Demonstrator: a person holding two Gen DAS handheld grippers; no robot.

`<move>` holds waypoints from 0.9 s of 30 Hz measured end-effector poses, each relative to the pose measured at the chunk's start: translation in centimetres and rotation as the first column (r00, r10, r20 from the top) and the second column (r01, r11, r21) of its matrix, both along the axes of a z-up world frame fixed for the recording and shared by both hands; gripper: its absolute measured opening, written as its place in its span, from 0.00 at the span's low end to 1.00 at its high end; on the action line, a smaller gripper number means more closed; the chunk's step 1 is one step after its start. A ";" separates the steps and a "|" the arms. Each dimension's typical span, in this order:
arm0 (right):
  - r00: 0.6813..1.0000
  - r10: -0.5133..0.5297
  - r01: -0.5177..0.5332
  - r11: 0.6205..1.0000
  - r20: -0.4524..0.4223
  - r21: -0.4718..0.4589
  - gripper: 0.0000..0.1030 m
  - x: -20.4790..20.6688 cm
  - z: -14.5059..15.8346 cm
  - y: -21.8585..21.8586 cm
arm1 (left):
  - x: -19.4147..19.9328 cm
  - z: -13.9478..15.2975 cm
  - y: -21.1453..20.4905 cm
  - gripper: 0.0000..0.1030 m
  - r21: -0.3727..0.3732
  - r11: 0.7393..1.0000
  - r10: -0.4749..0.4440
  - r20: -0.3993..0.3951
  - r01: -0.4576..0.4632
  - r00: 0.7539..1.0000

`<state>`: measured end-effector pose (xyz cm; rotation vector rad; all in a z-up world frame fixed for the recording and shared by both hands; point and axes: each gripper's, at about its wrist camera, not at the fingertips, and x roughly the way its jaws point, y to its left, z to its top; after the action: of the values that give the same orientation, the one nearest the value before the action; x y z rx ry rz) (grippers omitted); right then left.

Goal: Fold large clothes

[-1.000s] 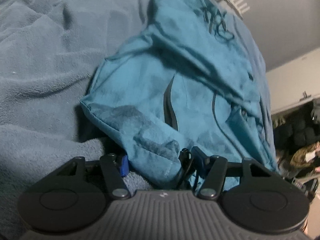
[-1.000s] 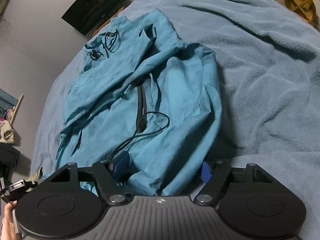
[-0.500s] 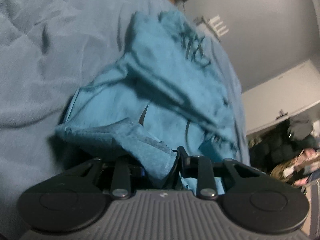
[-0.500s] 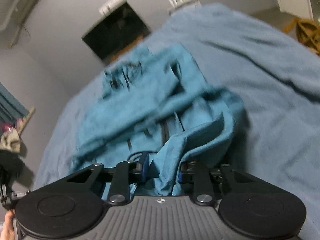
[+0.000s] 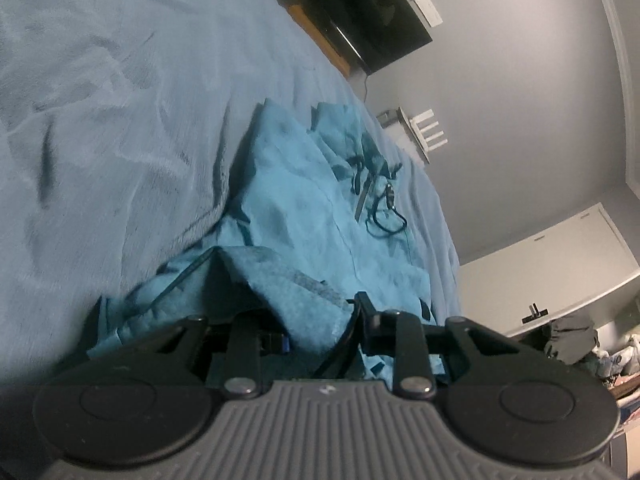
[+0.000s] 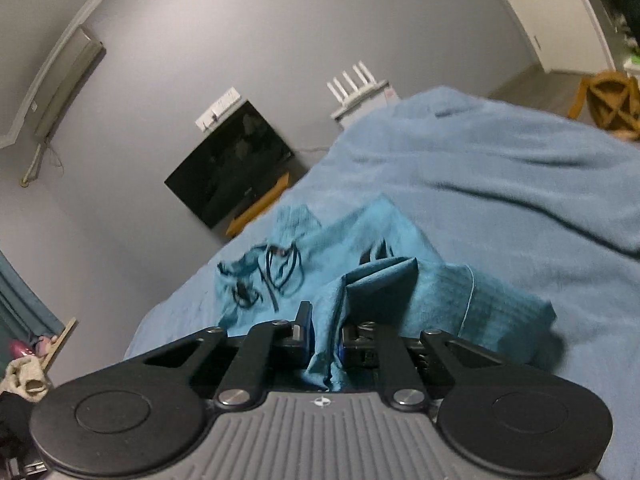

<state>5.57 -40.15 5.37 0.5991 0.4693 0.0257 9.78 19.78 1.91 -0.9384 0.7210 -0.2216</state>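
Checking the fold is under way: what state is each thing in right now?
Teal jacket: crumpled on the blanket, near hem lifted.
Left gripper: shut on the hem.
Right gripper: closing, hem between its fingers.
Drawstrings: loose, tangled.
Television: off.

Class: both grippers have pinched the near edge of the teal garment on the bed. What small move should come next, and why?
Probably carry the pinched edge forward over the teal garment. The left gripper grips it, the right gripper is closing on it, and the far part lies flat.
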 end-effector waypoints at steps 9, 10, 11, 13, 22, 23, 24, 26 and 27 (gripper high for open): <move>0.999 0.000 0.003 0.997 0.032 -0.082 0.12 4.6 -1.3 1.7 | 4.6 -0.5 0.5 0.24 -0.015 1.000 -0.010 0.016 0.010 1.000; 1.000 -0.002 0.004 0.997 0.028 -0.081 0.12 5.5 -1.2 1.5 | 5.4 -0.2 0.6 0.24 -0.015 1.000 -0.011 0.020 0.012 1.000; 1.000 -0.004 0.006 0.997 0.026 -0.079 0.12 6.1 -1.1 1.2 | 6.3 0.1 0.5 0.24 -0.012 1.000 -0.013 0.023 0.013 1.000; 1.000 -0.010 0.013 0.996 0.025 -0.084 0.12 7.8 -0.7 1.0 | 8.5 1.0 0.5 0.24 0.016 1.000 -0.015 0.033 0.015 0.999; 0.994 -0.104 0.105 0.990 0.012 -0.090 0.12 18.4 0.1 0.4 | 19.5 3.9 -0.7 0.25 0.106 0.994 0.021 0.070 -0.029 0.997; 0.993 -0.115 0.115 0.988 0.006 -0.100 0.12 19.7 -0.1 0.3 | 20.6 3.9 -0.8 0.25 0.113 0.993 0.033 0.068 -0.040 0.997; 0.993 -0.120 0.120 0.986 0.003 -0.114 0.12 20.8 -0.4 0.3 | 21.5 3.7 -0.9 0.25 0.115 0.992 0.052 0.057 -0.058 0.997; 0.993 -0.117 0.115 0.983 -0.008 -0.144 0.14 23.2 -1.3 0.5 | 23.2 2.7 -1.2 0.26 0.119 0.988 0.094 0.024 -0.096 0.995; 0.994 -0.111 0.106 0.981 -0.019 -0.159 0.15 24.1 -1.9 0.6 | 23.8 2.1 -1.3 0.30 0.126 0.986 0.114 0.003 -0.114 0.993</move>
<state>29.71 -39.51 3.52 0.4687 0.4604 -0.1232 33.57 18.43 3.98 -0.8573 0.6752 -0.0721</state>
